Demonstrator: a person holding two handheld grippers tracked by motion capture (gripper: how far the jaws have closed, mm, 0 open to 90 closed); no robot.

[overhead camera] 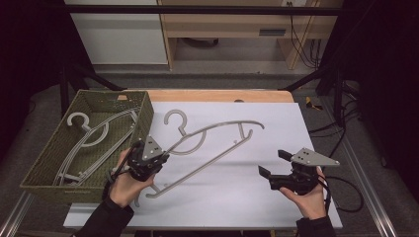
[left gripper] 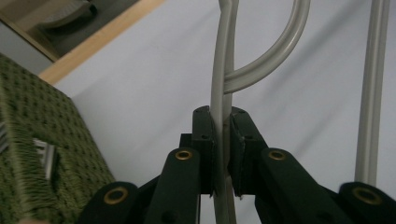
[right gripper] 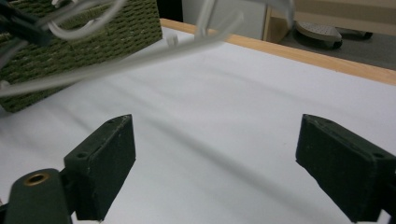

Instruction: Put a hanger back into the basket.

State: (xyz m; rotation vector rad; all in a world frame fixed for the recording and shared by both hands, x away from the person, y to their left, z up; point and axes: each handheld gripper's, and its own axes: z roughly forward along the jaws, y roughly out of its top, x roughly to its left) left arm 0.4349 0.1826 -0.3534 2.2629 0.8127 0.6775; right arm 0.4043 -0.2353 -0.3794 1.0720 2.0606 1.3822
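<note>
Grey hanger (overhead camera: 207, 143) lies slanted across the middle of the white counter (overhead camera: 257, 197), hook toward the far edge, low end near the left front. Left tool (overhead camera: 147, 159) clamped tight on its rod at that low end. Right tool (overhead camera: 274, 163) near the front right corner, pads wide apart, nothing between them. Green basket (overhead camera: 44, 163) at the left edge holds more hangers (overhead camera: 91, 133).

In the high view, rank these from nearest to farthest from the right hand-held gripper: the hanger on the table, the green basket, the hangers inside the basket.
From the right hand-held gripper, open at the table's right:
1. Hanger on the table: just to its left, mid-table, pinched at its other end by the left hand-held gripper.
2. Green basket: far left, near wall closest.
3. Hangers inside the basket: farthest, beyond that wall.
</note>
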